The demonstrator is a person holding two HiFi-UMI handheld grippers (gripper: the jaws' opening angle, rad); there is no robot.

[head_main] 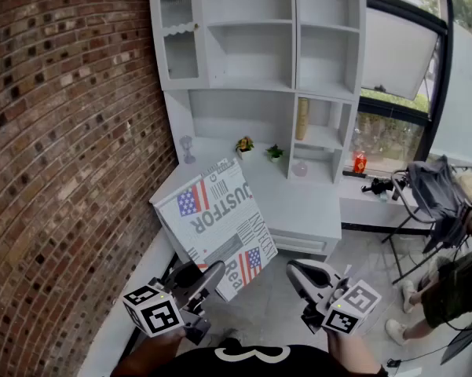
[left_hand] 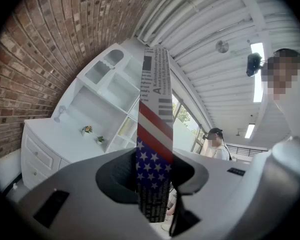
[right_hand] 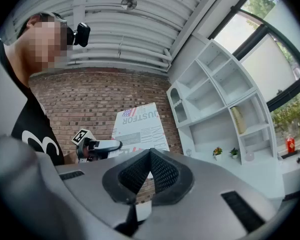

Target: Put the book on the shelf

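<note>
Two grippers logged. Found left gripper (left_hand: 152, 176) clamped with jaws narrowed part-way onto the lower edge of a large, thin white book with bold black lettering and stars-and-stripes flag prints (left_hand: 154, 119), pads pressing both faces. Found right gripper (right_hand: 150, 169) closed to a touching V with nothing between the pads, hanging free just right of the left gripper (head_main: 212, 273) in the head view. Located book (head_main: 216, 218) raised and tilted in the air, held by one low corner only, in front of the left end of the low white cabinet top (head_main: 314, 210) and below the tall white wooden shelf unit with open compartments (head_main: 251, 53); not yet on any shelf. Could not tell whether its far corner touches the cabinet. Judged book stiff, since it stands up from a single edge grip without sagging; judged it light to moderate in weight, with a smooth printed cover likely to slip. Expect it to swing about the one corner hold, given the long overhang. Recommend a second hold with right gripper (head_main: 294, 272) on the opposite lower edge, or a grip nearer the spine, before lifting. Red brick wall (head_main: 63, 132) close on the left; little room to swing that way.
</note>
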